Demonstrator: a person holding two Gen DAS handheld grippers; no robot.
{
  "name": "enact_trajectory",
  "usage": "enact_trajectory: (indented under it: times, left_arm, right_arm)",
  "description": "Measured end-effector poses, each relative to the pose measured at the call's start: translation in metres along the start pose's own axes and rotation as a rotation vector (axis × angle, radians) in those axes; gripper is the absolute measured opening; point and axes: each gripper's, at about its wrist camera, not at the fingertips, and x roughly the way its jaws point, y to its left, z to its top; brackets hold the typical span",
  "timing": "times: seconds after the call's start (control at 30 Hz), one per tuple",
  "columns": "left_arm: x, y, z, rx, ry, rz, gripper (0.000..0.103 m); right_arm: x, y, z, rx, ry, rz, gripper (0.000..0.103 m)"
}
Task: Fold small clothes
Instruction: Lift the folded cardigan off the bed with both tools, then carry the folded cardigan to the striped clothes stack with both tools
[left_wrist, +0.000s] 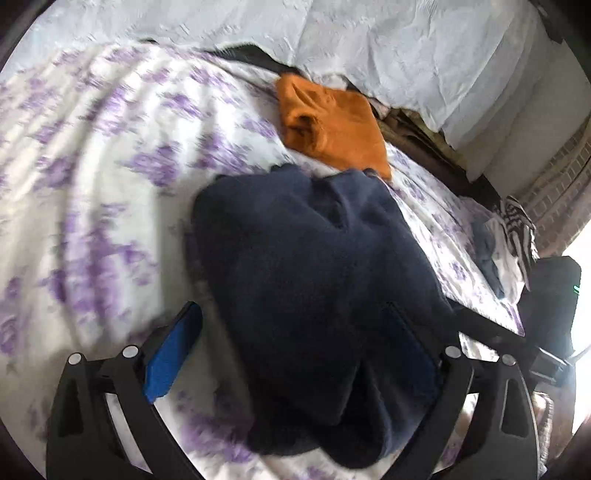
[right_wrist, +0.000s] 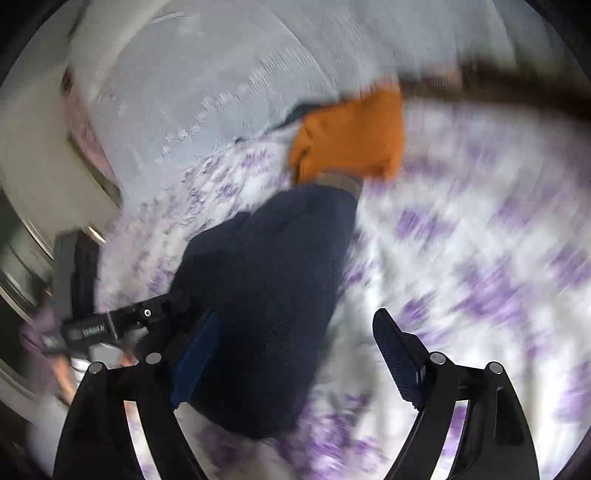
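A dark navy garment (left_wrist: 314, 258) lies crumpled on the purple-flowered bed sheet (left_wrist: 92, 166). My left gripper (left_wrist: 291, 350) stands wide open around its near end. The left blue pad (left_wrist: 173, 350) is bare and the cloth lies against the right finger. In the blurred right wrist view the same navy garment (right_wrist: 266, 295) runs up between the wide-open fingers of my right gripper (right_wrist: 295, 362), close beside the left pad (right_wrist: 195, 362); the right pad (right_wrist: 399, 362) hangs over bare sheet. A folded orange garment (left_wrist: 332, 125) (right_wrist: 351, 136) rests just beyond the navy one.
A white textured cover (left_wrist: 406, 55) lies along the far side of the bed. A striped and dark pile of clothes (left_wrist: 513, 225) sits at the right edge, near a brick wall (left_wrist: 561, 184). Brown cloth (left_wrist: 417, 133) shows beside the orange garment.
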Motion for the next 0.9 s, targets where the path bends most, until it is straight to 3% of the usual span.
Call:
enact_trajectory:
  times: [0.07, 0.17, 0.23, 0.3, 0.4, 0.47, 0.5, 0.67, 0.9]
  left_arm:
    - [0.012, -0.007, 0.0, 0.035, 0.03, 0.048, 0.096]
    - [0.016, -0.016, -0.001, 0.071, 0.02, 0.071, 0.094]
    - [0.012, -0.017, -0.002, 0.067, -0.005, 0.072, 0.073]
    - [0.008, -0.023, -0.004, 0.083, -0.033, 0.11, 0.064]
    - [-0.003, -0.044, -0.009, 0.145, -0.088, 0.199, 0.051]
    - [-0.012, -0.054, -0.011, 0.166, -0.11, 0.216, 0.046]
    - [-0.016, -0.063, -0.013, 0.178, -0.114, 0.181, 0.037]
    - [-0.018, -0.125, -0.016, 0.27, -0.139, 0.168, 0.037]
    - [0.001, -0.25, 0.002, 0.413, -0.162, 0.06, 0.037]
  right_arm:
    - [0.025, -0.005, 0.003, 0.062, 0.04, 0.083, 0.086]
    - [0.041, 0.004, 0.004, 0.038, 0.027, 0.051, 0.086]
    - [0.042, 0.013, 0.002, 0.007, 0.012, 0.007, 0.076]
    - [0.038, 0.019, -0.002, -0.036, -0.012, -0.01, 0.065]
    - [0.024, 0.026, -0.007, -0.102, -0.049, -0.026, 0.06]
    - [0.012, 0.027, -0.007, -0.117, -0.07, -0.015, 0.059]
    - [0.004, 0.028, -0.009, -0.132, -0.085, -0.016, 0.059]
    - [-0.058, 0.017, -0.009, -0.179, -0.172, -0.067, 0.059]
    - [-0.169, -0.042, 0.008, -0.128, -0.321, -0.14, 0.059]
